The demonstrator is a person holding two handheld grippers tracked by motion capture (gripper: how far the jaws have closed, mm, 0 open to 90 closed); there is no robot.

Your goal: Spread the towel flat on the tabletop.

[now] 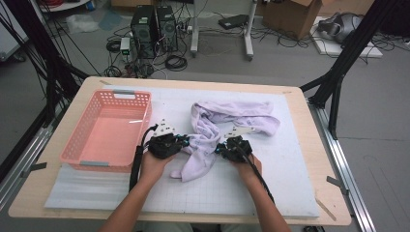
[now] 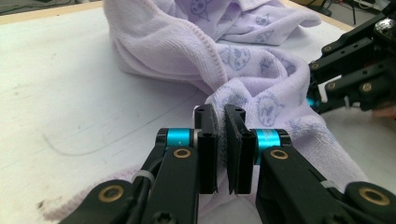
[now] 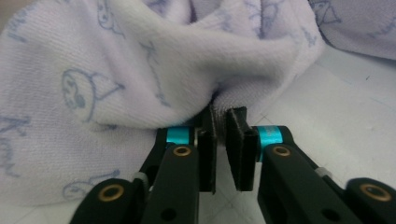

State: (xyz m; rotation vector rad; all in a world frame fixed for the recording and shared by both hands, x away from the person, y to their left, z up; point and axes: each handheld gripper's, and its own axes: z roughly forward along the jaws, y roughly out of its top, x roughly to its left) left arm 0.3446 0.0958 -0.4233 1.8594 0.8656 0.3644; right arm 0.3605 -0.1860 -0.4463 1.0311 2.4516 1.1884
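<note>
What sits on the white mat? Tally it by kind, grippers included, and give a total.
Lavender towel: 1
Pink plastic basket: 1
Gripper: 2, left gripper and right gripper, each shut on a towel edge
Total: 4

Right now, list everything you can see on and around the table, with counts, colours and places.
towel: one, pale lilac with small printed figures, crumpled mid-mat.
basket: one, pink plastic, left side of the mat.
mat: one, white, gridded, covering the table.
table: one, light wood.
computer towers: two, black, on the floor beyond the table.
cardboard box: one, brown, floor at far right.
left gripper: one, black, jaws shut on a towel edge.
right gripper: one, black, jaws shut on a towel fold.
</note>
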